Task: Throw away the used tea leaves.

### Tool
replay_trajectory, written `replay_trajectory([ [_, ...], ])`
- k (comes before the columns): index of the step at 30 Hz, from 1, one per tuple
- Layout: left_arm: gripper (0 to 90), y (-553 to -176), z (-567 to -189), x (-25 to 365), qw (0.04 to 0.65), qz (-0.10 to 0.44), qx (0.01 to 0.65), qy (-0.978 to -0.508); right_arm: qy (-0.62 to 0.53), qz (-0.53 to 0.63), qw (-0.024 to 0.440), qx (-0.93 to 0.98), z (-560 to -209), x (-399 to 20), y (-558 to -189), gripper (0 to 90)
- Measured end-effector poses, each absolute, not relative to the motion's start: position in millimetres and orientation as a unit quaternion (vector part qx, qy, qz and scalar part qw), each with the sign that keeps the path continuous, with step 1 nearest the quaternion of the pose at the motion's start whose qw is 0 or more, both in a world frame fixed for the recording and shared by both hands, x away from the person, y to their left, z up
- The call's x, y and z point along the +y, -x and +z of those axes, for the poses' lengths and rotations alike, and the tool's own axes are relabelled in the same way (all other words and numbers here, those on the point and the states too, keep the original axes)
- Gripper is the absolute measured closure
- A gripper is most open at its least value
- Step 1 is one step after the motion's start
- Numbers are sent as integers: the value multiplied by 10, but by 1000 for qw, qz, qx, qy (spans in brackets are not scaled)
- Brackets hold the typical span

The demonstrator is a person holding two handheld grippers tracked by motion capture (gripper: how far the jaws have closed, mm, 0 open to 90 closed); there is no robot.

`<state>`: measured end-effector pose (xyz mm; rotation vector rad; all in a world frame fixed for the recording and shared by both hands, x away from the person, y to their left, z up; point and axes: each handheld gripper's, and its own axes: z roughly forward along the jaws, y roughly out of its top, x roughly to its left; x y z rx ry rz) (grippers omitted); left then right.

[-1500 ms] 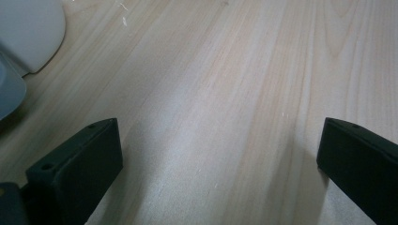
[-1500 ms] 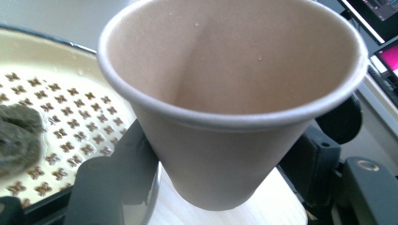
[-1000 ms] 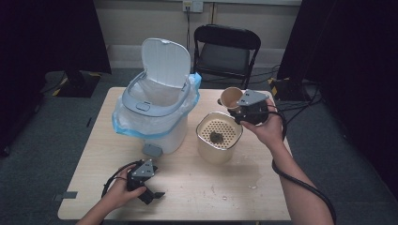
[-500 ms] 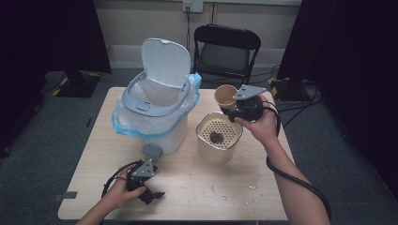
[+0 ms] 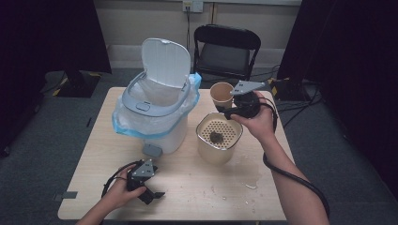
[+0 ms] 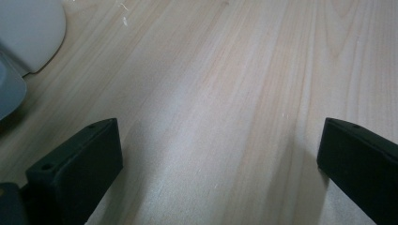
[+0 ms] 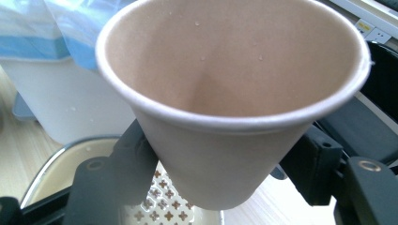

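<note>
A tan paper cup hangs above the back edge of a cream container, with my right gripper shut on its lower half. In the right gripper view the cup is empty, with a few droplets inside, and my right gripper has one black jaw on each side of it. The container holds a perforated strainer with a dark clump on it. Near the table's front left, my left gripper rests on the wood. The left gripper is open, with bare table between its jaws.
A white pedal bin with a blue liner and raised lid stands at the back left; its grey pedal points toward me. A black chair is behind the wooden table. Wet spots lie front right.
My right gripper has drifted slightly to the left with the cup. The left hand and its gripper have stayed where they were.
</note>
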<state>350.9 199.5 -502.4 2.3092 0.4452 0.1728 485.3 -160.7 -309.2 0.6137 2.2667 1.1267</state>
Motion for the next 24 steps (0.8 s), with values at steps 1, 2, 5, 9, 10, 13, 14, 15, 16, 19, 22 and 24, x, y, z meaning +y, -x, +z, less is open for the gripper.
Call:
replay_trajectory([
  [1,0,-3508,-5024,1995,382,68,175,-905,-227,418,262,840,-3079,-1602,-4854,342],
  [2,0,-3509,-5024,1995,382,68,175,-905,-227,419,260,840,-3067,-1594,-4853,342],
  [5,0,-3509,-5024,1995,382,68,174,-905,-226,422,255,840,-3027,-1573,-4853,342],
  [9,0,-3510,-5020,1997,381,66,173,-906,-227,432,249,837,-2969,-1542,-4861,342],
  [10,0,-3510,-5020,1997,380,65,173,-906,-227,434,246,836,-2952,-1534,-4863,343],
  [13,0,-3510,-5020,1997,380,66,173,-906,-226,438,240,836,-2901,-1505,-4876,342],
  [14,0,-3510,-5020,1997,381,66,173,-906,-226,439,237,837,-2885,-1494,-4881,342],
  [15,0,-3510,-5020,1997,380,66,173,-906,-226,438,236,838,-2868,-1480,-4882,343],
  [16,0,-3510,-5020,1997,380,66,173,-906,-225,439,233,838,-2852,-1467,-4885,342],
  [19,0,-3510,-5020,1997,380,66,173,-906,-220,440,231,839,-2813,-1423,-4885,342],
  [22,0,-3509,-5019,1997,380,65,174,-906,-217,443,226,840,-2786,-1385,-4886,342],
  [24,0,-3509,-5019,1997,380,65,174,-906,-215,444,225,840,-2762,-1359,-4885,342],
])
